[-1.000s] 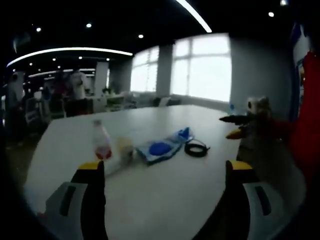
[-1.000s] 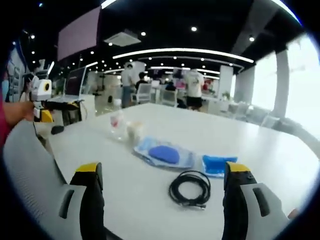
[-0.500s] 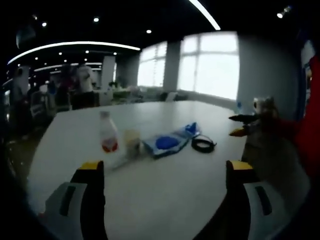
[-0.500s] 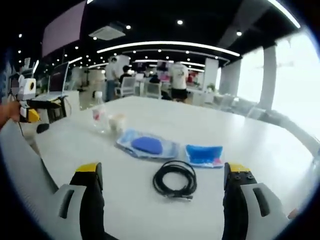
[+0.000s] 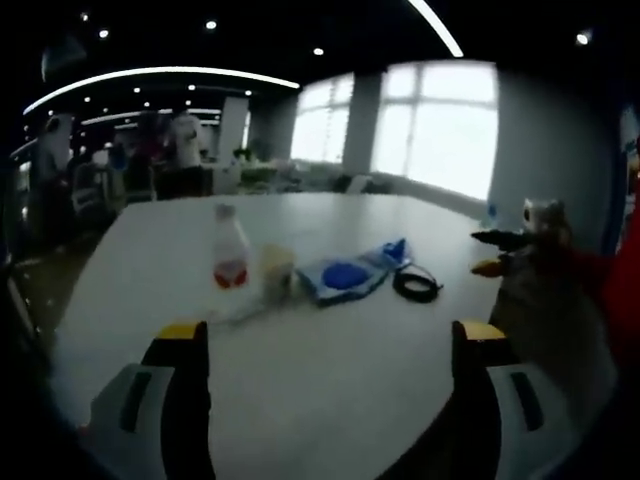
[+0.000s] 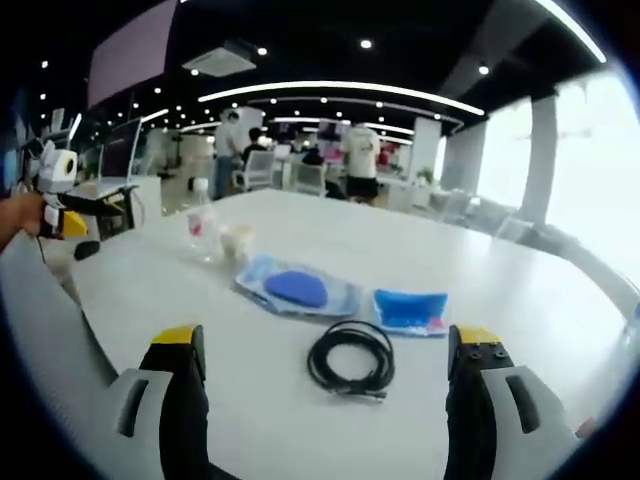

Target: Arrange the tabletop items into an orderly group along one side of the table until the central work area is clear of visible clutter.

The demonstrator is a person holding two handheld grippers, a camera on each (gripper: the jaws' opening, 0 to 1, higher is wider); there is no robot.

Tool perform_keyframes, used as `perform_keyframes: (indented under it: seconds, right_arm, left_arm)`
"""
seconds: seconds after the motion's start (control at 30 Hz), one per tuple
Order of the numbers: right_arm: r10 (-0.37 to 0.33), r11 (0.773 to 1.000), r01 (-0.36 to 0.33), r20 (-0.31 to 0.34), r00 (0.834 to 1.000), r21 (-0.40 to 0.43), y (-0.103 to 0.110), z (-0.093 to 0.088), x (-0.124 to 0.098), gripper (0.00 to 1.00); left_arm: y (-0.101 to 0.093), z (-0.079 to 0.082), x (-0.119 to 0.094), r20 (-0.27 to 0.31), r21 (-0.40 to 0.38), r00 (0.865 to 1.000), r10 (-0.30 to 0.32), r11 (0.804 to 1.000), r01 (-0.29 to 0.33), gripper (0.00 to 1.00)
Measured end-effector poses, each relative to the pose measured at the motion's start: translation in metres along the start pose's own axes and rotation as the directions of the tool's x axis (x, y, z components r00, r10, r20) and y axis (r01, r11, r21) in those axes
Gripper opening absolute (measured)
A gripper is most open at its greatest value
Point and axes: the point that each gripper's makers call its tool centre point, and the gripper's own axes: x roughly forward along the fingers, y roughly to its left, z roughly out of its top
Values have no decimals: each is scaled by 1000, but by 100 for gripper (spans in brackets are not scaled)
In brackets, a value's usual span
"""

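A white table carries a loose line of things running in from its near edge toward its middle. In the right gripper view a coiled black cable lies nearest that edge, between the right gripper's two yellow-tipped jaws, which stand spread wide with nothing between them and hang above the table edge without touching anything. Just beyond the cable lies a small blue packet, and beside it, toward the left of that view, a clear bag with a dark blue oval thing inside; the two lie close together, though whether they touch cannot be told. Further in stand a pale cup and, just beside it, a clear plastic bottle with a red label, both upright. The left gripper view shows the same row from another side of the table: the bottle and cup nearest, then the bag with the blue packet past it, then the cable near the far edge. The left gripper's jaws are likewise spread wide and hold nothing, poised over the table edge. Each gripper appears small at the rim of the other's view, held in a hand. People stand among desks in the background
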Motion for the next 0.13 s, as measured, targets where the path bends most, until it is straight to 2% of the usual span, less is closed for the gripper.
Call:
perform_keyframes:
  seconds: [0.13]
  right_arm:
    - [9,1000,-9,-6,1000,0,2,-1,1,99]
  left_arm:
    - [4,-2,-1,-8,1,1000,19,1000,-19,98]
